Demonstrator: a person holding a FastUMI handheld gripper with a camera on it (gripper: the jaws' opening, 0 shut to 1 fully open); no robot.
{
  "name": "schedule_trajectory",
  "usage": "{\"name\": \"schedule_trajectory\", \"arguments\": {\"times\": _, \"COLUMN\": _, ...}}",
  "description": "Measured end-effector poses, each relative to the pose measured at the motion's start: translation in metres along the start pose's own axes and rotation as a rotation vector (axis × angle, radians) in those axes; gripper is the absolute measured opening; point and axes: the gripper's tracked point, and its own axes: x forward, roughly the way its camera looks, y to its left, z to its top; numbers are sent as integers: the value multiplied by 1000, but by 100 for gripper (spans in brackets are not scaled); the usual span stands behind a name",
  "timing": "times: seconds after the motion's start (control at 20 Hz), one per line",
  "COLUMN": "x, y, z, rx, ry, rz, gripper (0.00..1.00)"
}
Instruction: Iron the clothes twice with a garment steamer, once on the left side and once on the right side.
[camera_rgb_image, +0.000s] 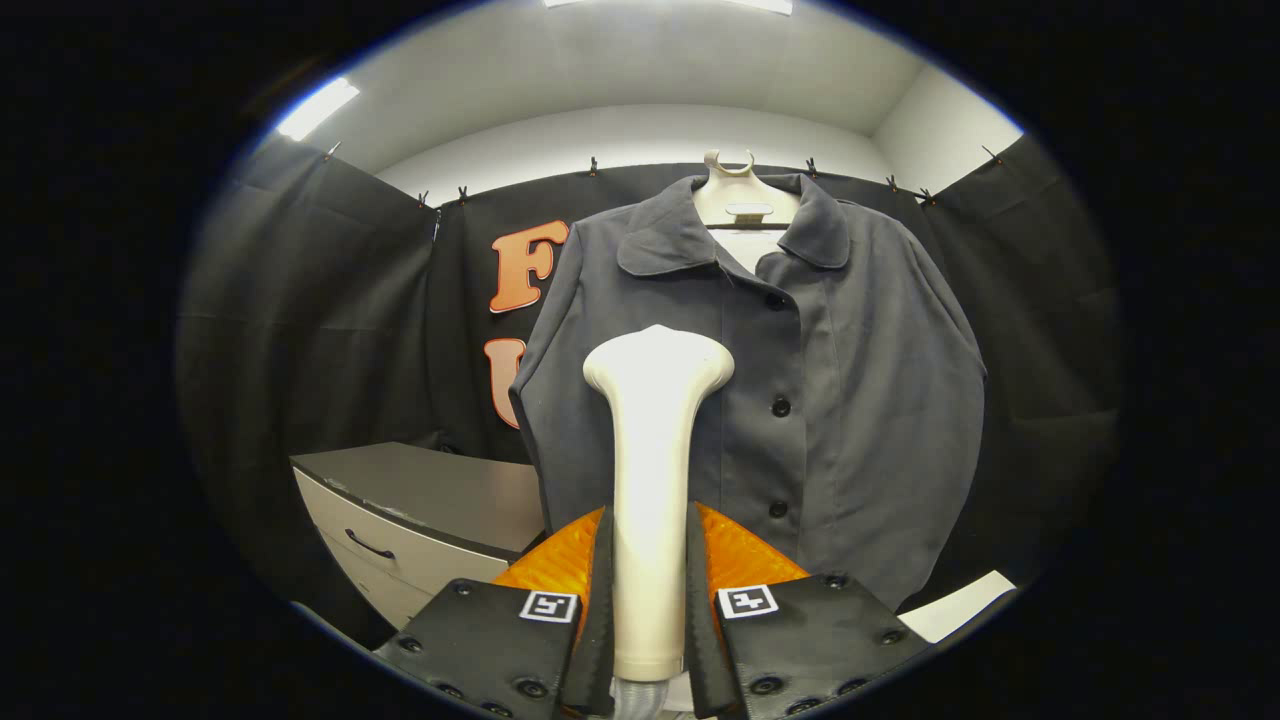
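A dark grey buttoned jacket hangs on a pale hanger in front of the black cloth wall. My gripper is shut on the handle of a cream garment steamer, both fingers pressing its sides. The steamer stands upright between the fingers, its wide head up against the jacket's left front panel, beside the button line. Whether the head touches the cloth I cannot tell.
A low grey cabinet with drawers stands to the left of the jacket, below the steamer head's level. A white sheet lies low to the right of the fingers. Black cloth walls close in on both sides.
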Motion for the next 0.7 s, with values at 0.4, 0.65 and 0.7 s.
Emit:
{"name": "schedule_trajectory", "arguments": {"times": 0.4, "x": -14, "y": -1, "z": -34, "rx": -10, "ry": 47, "rz": -19, "gripper": 37}}
{"name": "schedule_trajectory", "arguments": {"times": 0.65, "x": -27, "y": 0, "z": -56, "rx": -11, "ry": 72, "rz": -21, "gripper": 37}}
{"name": "schedule_trajectory", "arguments": {"times": 0.7, "x": -29, "y": 1, "z": -61, "rx": -10, "ry": 80, "rz": -20, "gripper": 37}}
